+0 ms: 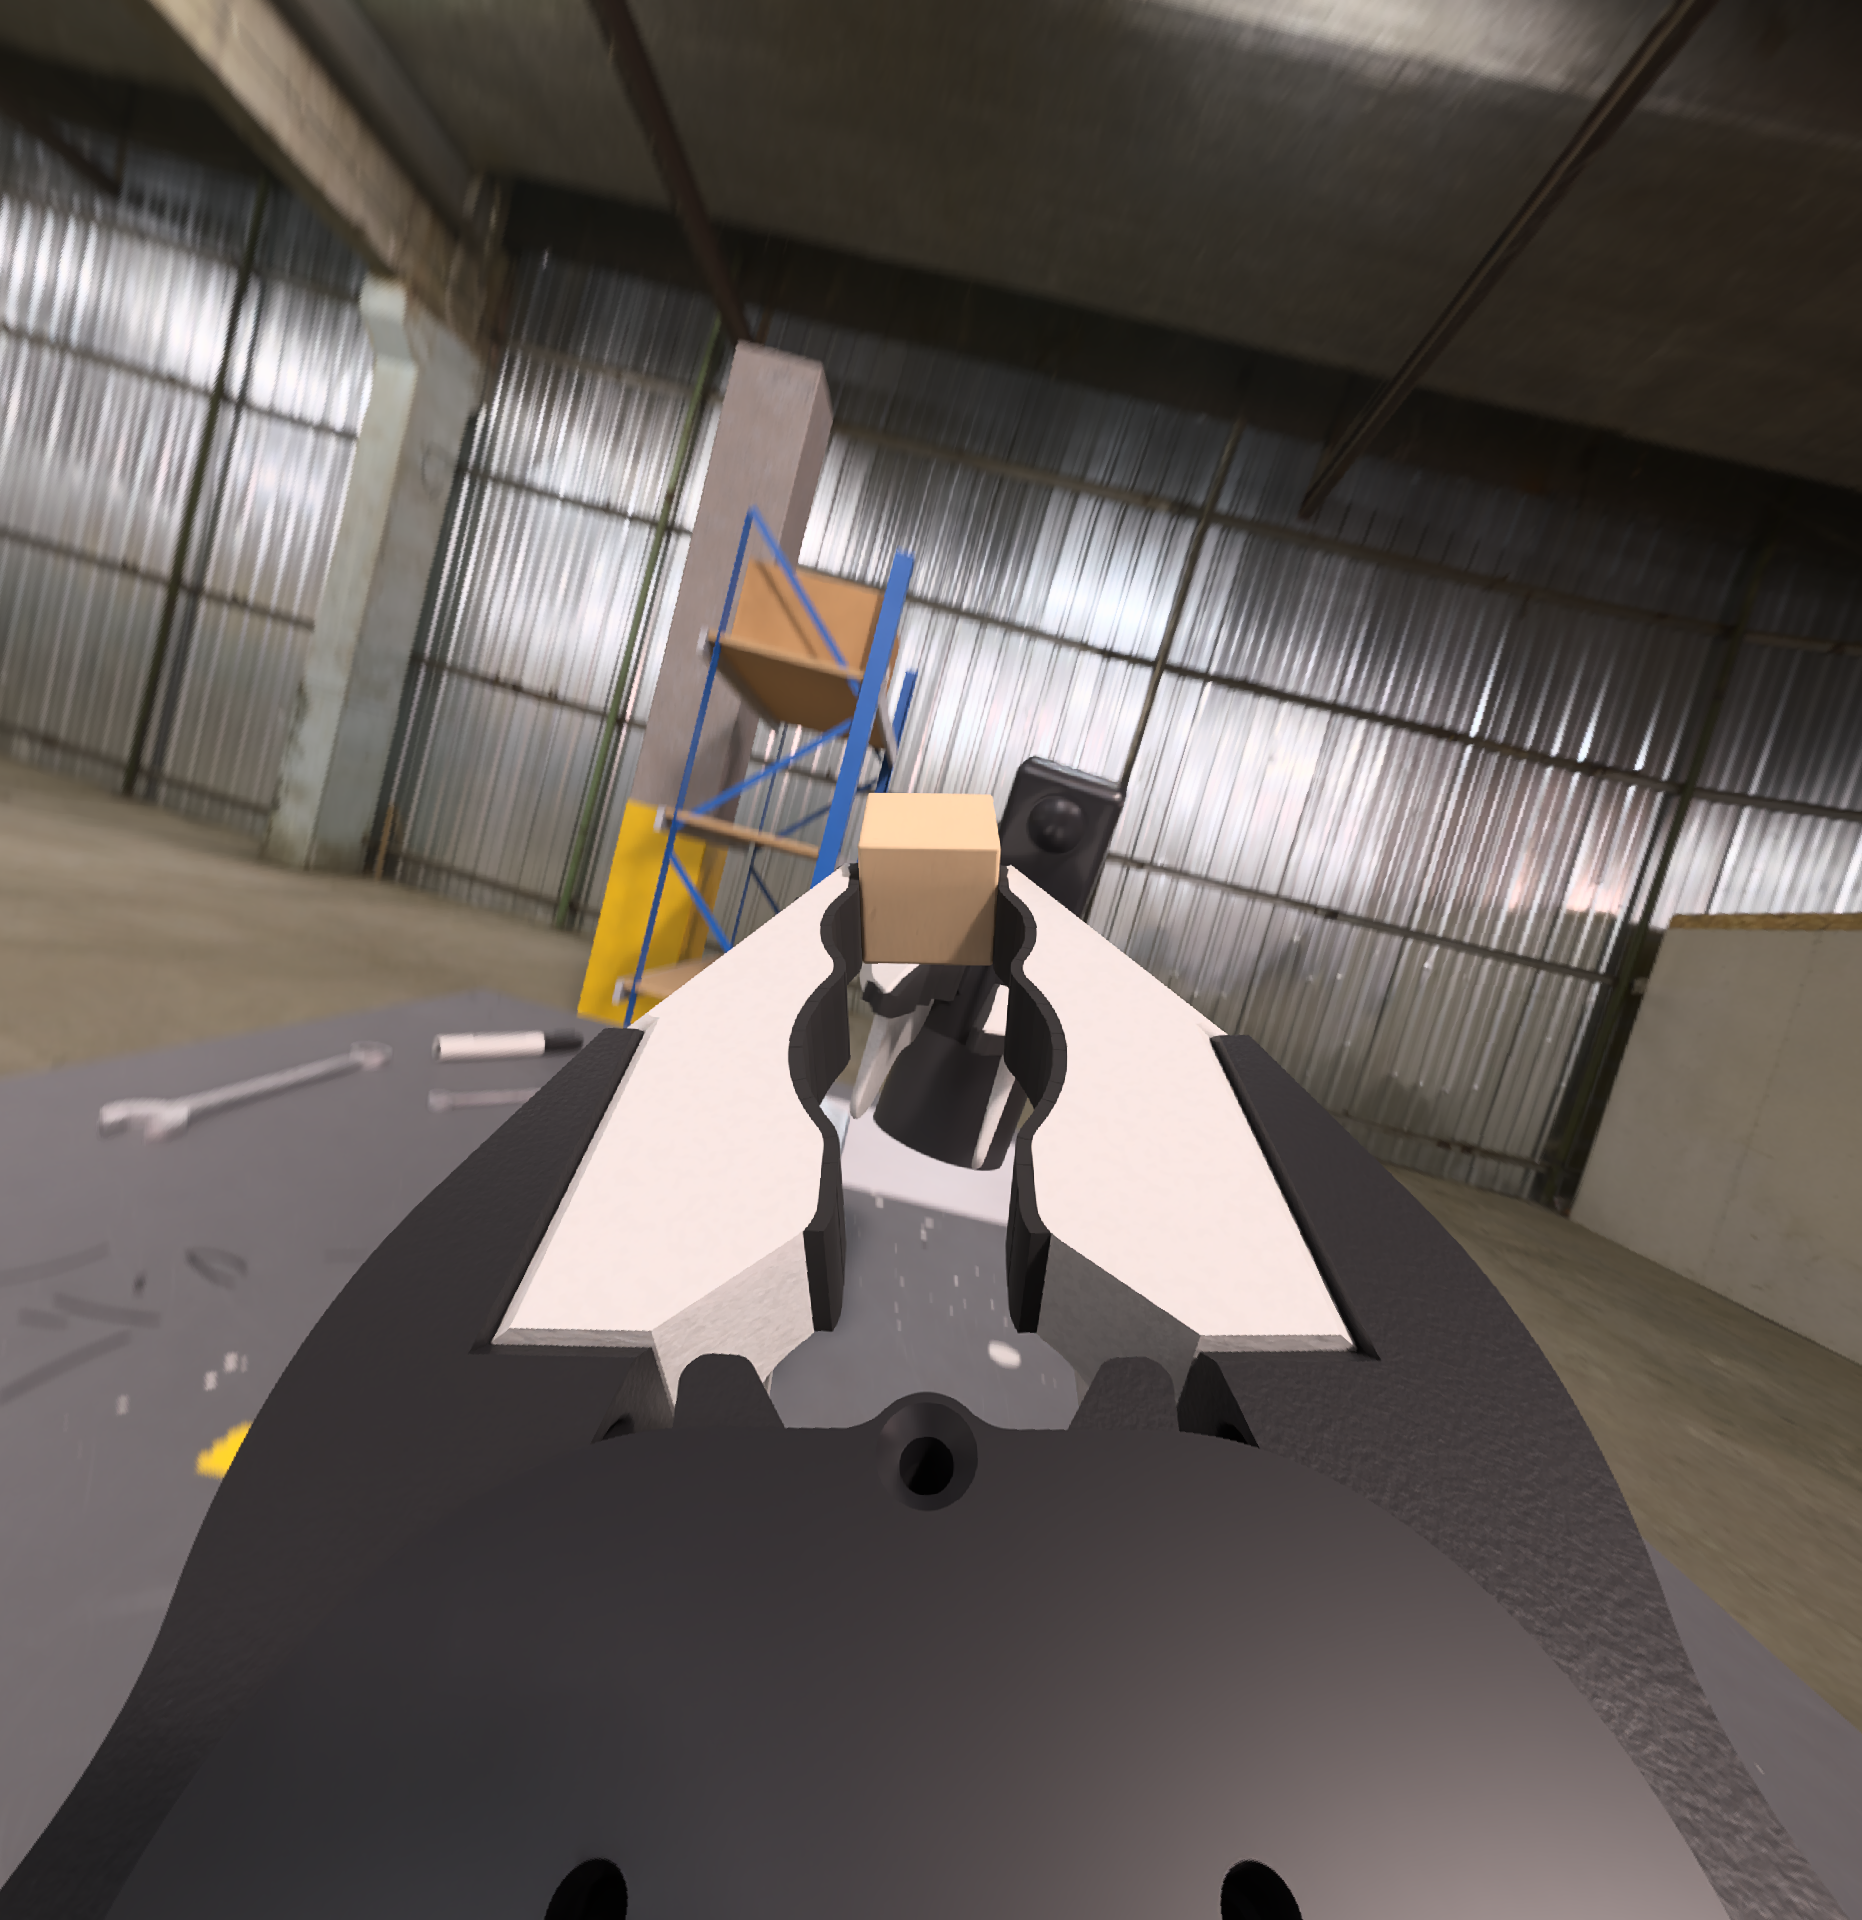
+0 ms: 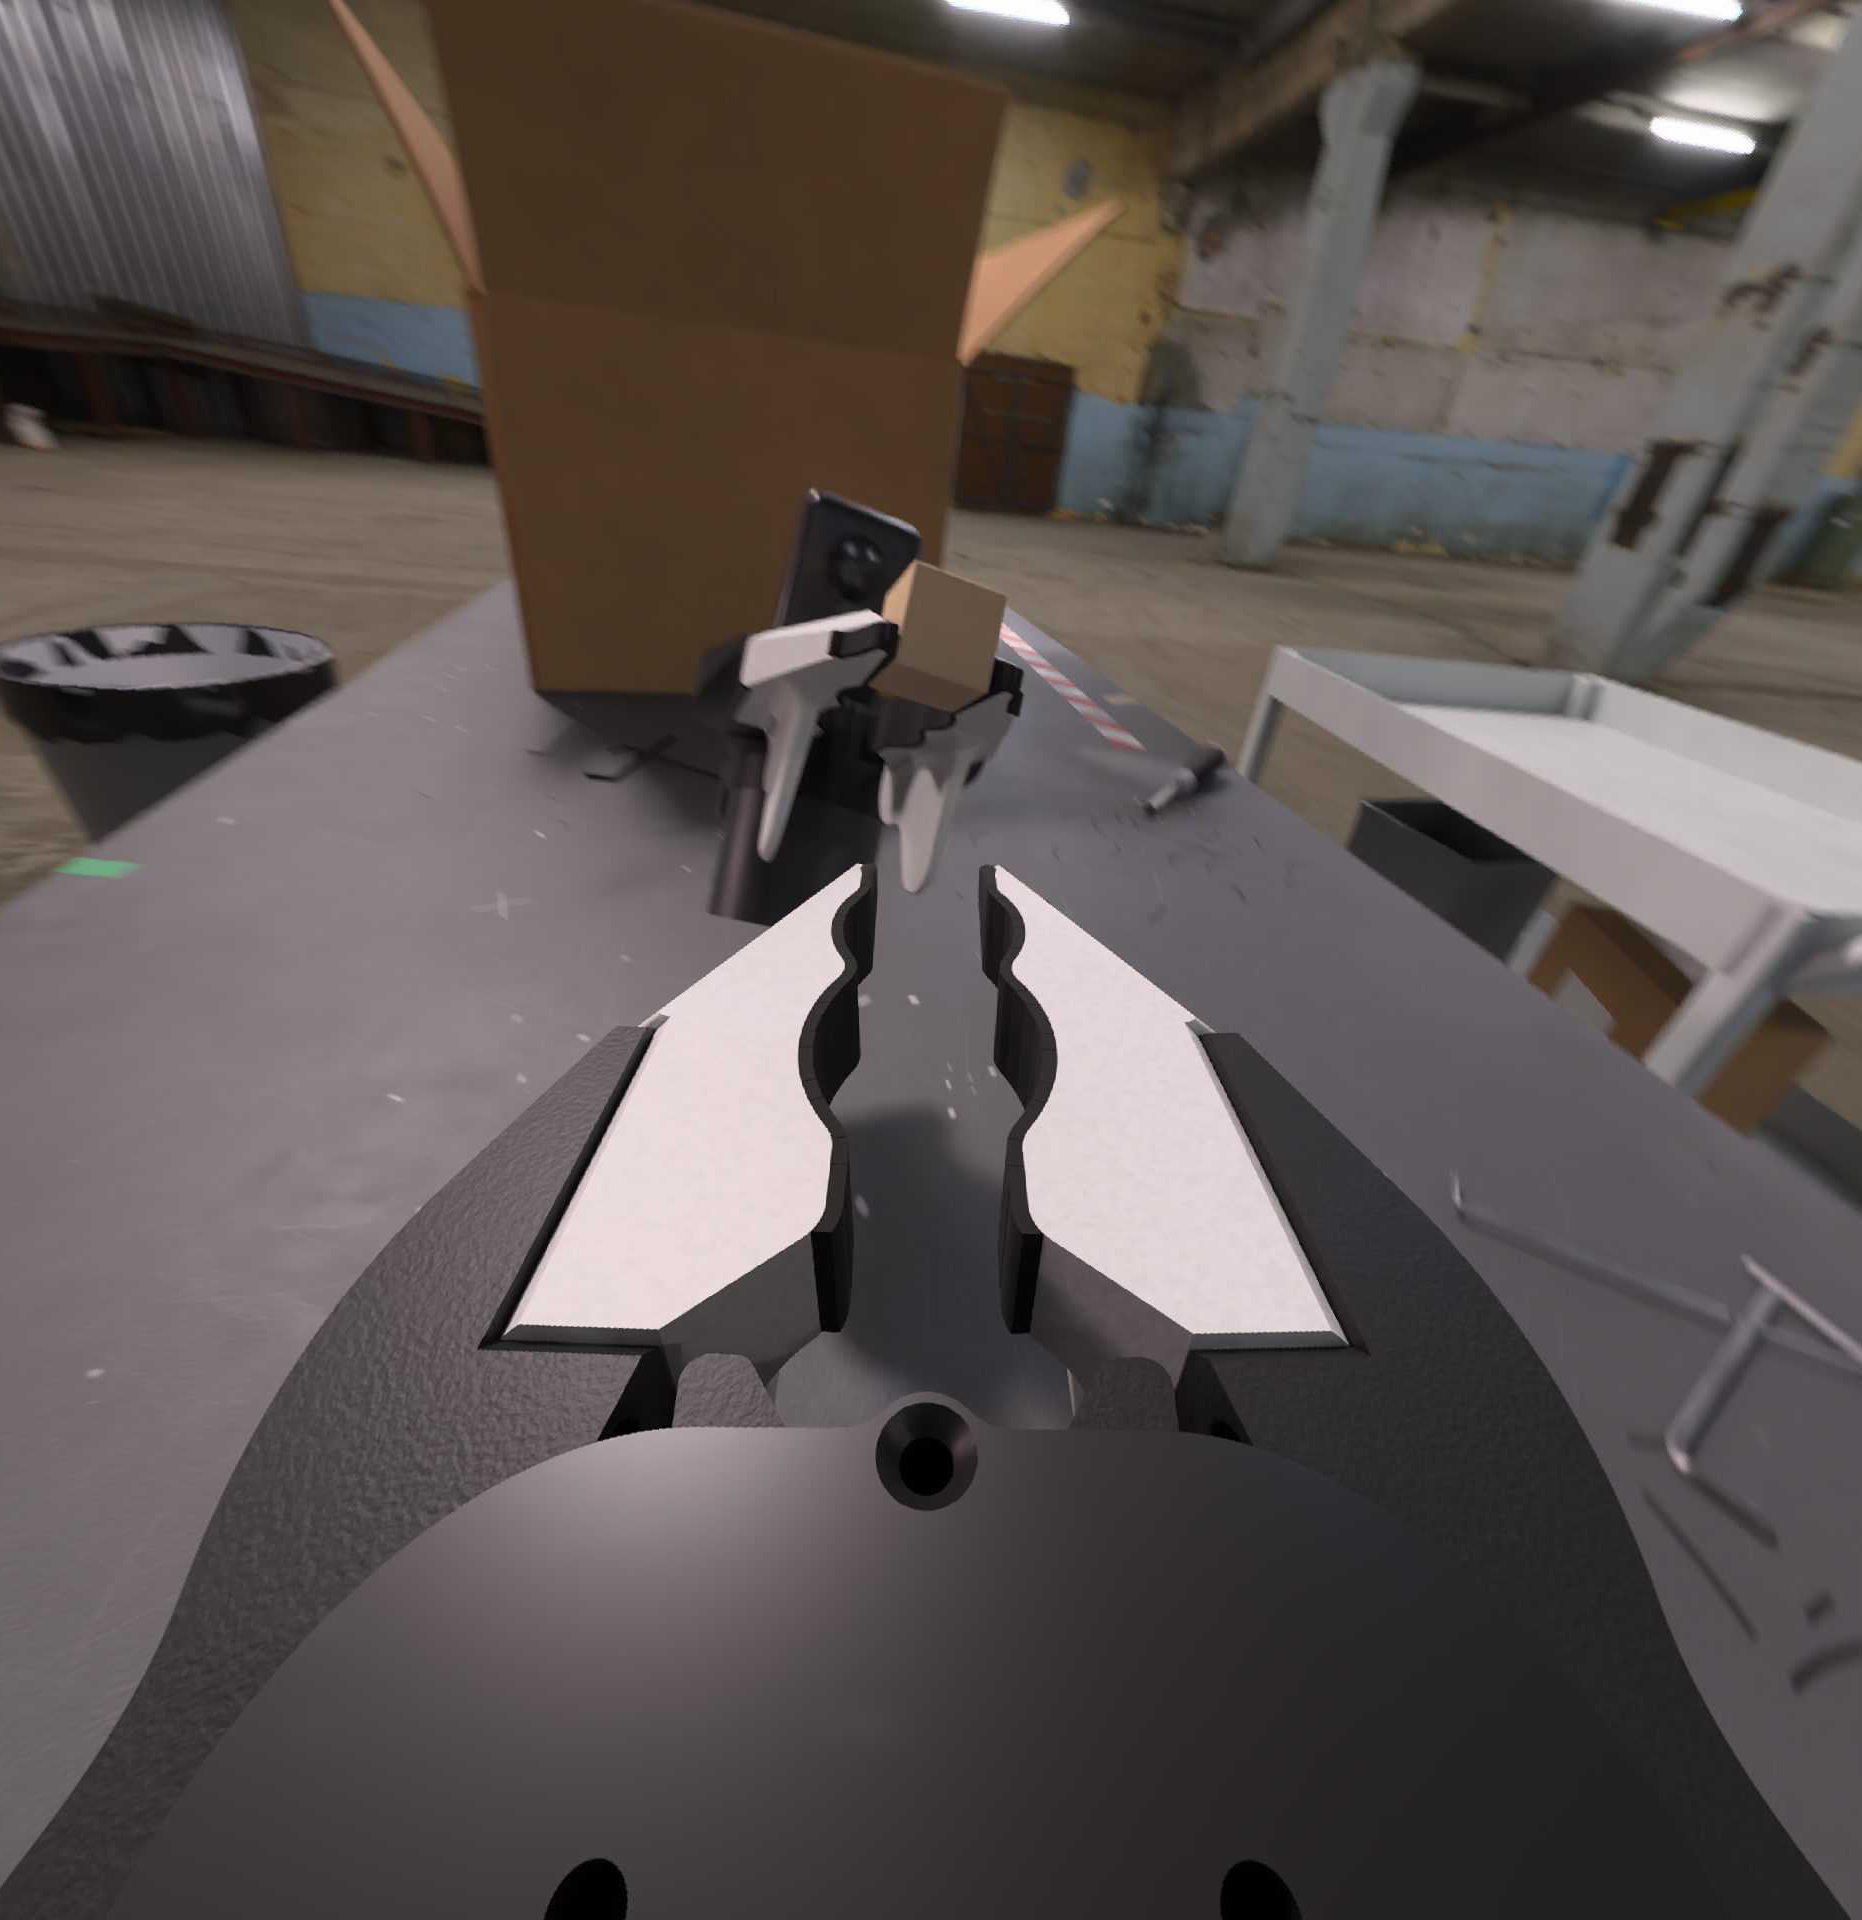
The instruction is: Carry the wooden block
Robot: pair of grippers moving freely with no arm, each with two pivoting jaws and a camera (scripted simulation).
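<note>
The wooden block (image 1: 927, 878) is a pale cube pinched between the tips of my left gripper (image 1: 929, 904), which is shut on it and holds it in the air above the grey table (image 1: 179, 1247). In the right wrist view the block (image 2: 942, 639) shows farther off, tilted, between the left gripper's white fingers (image 2: 792, 675). My right gripper (image 2: 927, 883) is open and empty, low over the table (image 2: 283, 1039), pointing at the left gripper and apart from the block. Its dark body (image 1: 932, 1091) shows below the block in the left wrist view.
A tall open cardboard box (image 2: 719, 416) stands on the table behind the block. A black bin (image 2: 148, 707) is off the left edge, a white table (image 2: 1633, 790) to the right. Allen keys (image 2: 1685, 1340), a wrench (image 1: 241, 1091) and a marker (image 1: 501, 1042) lie on the table.
</note>
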